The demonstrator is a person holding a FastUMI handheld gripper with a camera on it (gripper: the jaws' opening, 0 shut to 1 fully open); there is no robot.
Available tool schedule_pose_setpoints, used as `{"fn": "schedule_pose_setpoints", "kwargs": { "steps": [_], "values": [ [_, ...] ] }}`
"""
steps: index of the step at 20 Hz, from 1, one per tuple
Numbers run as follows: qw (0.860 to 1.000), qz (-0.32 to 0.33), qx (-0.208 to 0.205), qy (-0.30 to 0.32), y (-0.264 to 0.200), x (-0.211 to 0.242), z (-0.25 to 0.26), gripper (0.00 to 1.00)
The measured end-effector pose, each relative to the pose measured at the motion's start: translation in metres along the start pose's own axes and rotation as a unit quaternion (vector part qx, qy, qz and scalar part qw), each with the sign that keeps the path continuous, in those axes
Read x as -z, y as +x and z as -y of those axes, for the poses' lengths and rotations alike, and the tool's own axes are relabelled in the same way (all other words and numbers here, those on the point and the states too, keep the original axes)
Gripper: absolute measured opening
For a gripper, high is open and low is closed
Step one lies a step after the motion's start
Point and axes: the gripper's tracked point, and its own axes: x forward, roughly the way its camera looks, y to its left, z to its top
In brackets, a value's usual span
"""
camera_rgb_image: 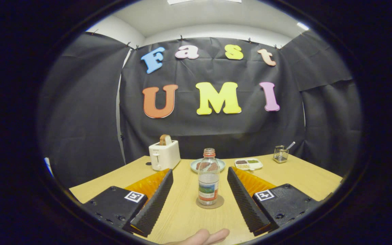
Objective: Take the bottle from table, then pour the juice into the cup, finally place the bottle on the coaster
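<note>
While the gripper [200, 178] hangs low over the wooden table [301, 175], its two fingers [155, 199] stand wide apart, touching nothing.

Bottle [208, 178]: clear plastic, uncapped, orange ring at the neck, label low on the body. Upright between the fingers, clear of both, gaps showing on either side. Looks nearly empty of liquid; hard to judge through the plastic.

Coaster [210, 203]: round, brownish, flat on the table. Bottle stands on it, its rim showing around the bottle's base.

Fingertips of a person's hand [201, 237] rest on the table edge nearest the tool, behind the bottle, between the rear ends of the fingers.

Beyond the fingers, further along the table:
- White toaster [164, 155], past the left finger, a slice of bread [165, 139] poking up from its slot.
- Pale blue plate [208, 165] straight ahead, just behind the bottle, with something reddish-brown on it; partly hidden by the bottle.
- White divided tray [248, 164] beside the plate, toward the right finger's side, with dark and green bits in its sections.
- Small wire basket [280, 153] further right, a utensil handle leaning out of it.
</note>
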Motion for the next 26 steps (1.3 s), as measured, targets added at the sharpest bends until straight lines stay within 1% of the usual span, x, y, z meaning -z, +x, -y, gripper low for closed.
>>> {"fn": "schedule_pose_setpoints", "kwargs": {
  "steps": [2, 5, 10, 11, 13, 15, 20, 23, 26],
  "values": [
    [1.000, 0.003, 0.004, 0.003, -0.016, -0.011, 0.008, 1.00],
    [1.000, 0.003, 0.006, 0.026, -0.035, -0.031, 0.016, 1.00],
    [1.000, 0.000, 0.011, 0.028, -0.059, -0.073, 0.025, 1.00],
    [1.000, 0.006, 0.008, 0.022, -0.064, -0.084, 0.024, 1.00],
    [0.999, 0.038, 0.005, 0.003, -0.075, -0.116, 0.025, 1.00],
    [0.998, 0.055, 0.009, 0.009, -0.083, -0.136, 0.028, 1.00],
    [0.998, 0.041, 0.010, 0.038, -0.088, -0.164, 0.035, 1.00],
    [0.998, 0.047, 0.014, 0.030, -0.090, -0.175, 0.039, 1.00],
    [0.999, 0.034, 0.012, 0.023, -0.093, -0.174, 0.039, 1.00]
  ]
}}
